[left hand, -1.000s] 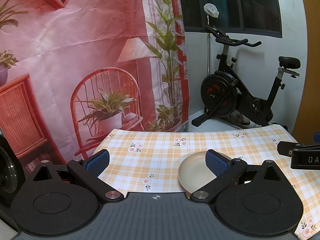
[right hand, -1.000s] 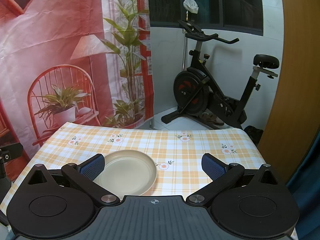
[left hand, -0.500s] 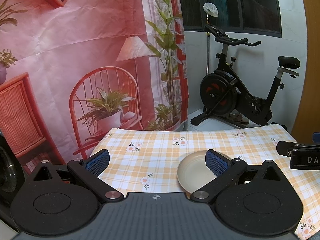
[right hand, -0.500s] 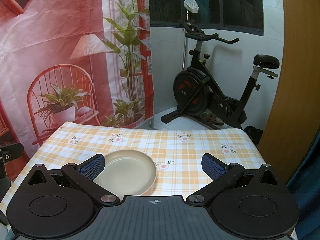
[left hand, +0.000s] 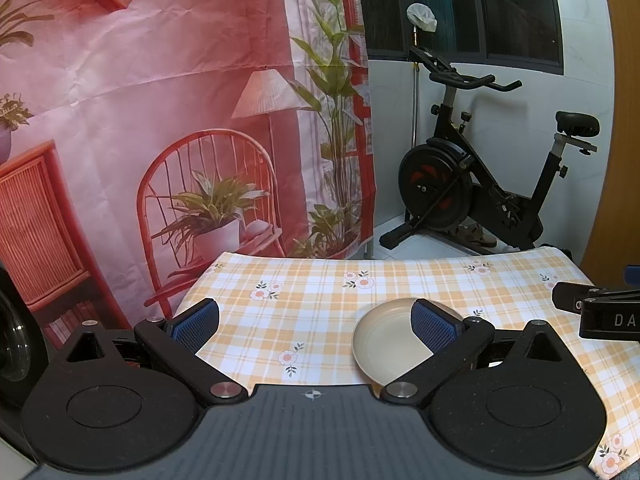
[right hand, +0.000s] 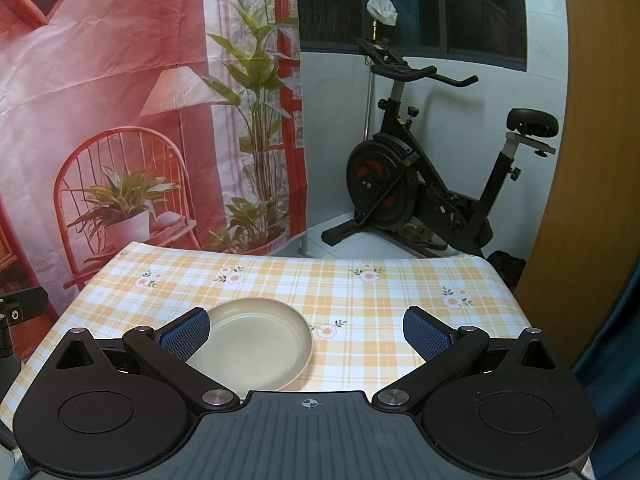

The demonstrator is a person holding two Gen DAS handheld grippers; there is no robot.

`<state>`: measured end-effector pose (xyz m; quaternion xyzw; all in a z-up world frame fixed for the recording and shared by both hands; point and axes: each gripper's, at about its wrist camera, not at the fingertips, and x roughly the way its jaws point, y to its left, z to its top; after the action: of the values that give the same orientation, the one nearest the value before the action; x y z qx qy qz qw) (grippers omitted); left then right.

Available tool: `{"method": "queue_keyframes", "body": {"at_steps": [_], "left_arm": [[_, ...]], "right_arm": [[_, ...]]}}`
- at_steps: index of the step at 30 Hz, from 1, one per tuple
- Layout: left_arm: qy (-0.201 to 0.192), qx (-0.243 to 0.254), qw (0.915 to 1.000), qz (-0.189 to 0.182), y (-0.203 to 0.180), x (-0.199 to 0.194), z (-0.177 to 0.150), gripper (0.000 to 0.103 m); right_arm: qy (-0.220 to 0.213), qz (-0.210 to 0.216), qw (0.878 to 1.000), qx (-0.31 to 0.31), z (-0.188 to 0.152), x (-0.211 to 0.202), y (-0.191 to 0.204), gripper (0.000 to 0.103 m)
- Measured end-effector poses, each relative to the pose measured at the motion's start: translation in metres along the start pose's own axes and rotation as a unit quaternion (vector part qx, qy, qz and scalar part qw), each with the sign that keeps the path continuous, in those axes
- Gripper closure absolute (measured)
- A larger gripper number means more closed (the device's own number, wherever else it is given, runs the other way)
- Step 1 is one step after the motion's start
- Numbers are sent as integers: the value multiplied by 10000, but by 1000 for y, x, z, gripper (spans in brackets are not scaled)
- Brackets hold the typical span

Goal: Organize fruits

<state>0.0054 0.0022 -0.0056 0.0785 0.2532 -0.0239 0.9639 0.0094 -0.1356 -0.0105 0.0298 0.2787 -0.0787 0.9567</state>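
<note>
No fruit showed in either wrist view, so by my judgement the organizing had not begun: nothing had been picked up, nothing placed, and the whole job was left.

The one task thing in sight was the beige bowl (right hand: 256,344), and it lay empty. It sat upright on the checked cloth of the counter (right hand: 360,300), mouth facing up, on the near half of the cloth and well apart from the far edge. Being round, it had no long axis to speak of and pointed no particular way.

The right gripper (right hand: 304,330) hung low over the near edge of the counter with its fingers (right hand: 424,332) spread wide and nothing between them; the bowl lay just to the left of its midline, partly behind the left finger. The left gripper (left hand: 314,322) had its fingers (left hand: 196,324) spread wide too, holding nothing, with the bowl (left hand: 384,346) off to its right, partly behind the right finger.

Beyond the bowl, past the counter's far edge, stood an exercise bike (right hand: 420,184). Where the fruit lay could not be told from these views.
</note>
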Motion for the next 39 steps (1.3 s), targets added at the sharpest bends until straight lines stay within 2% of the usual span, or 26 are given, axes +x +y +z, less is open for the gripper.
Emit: {"method": "queue_keyframes", "body": {"at_steps": [34, 39], "left_arm": [[22, -18, 10000, -9, -1, 0, -4, 0], [31, 48, 9999, 96, -1, 3, -5, 0]], "right_arm": [[-10, 4, 10000, -9, 4, -1, 1, 0], [-144, 136, 9998, -32, -3, -1, 1, 0]]}}
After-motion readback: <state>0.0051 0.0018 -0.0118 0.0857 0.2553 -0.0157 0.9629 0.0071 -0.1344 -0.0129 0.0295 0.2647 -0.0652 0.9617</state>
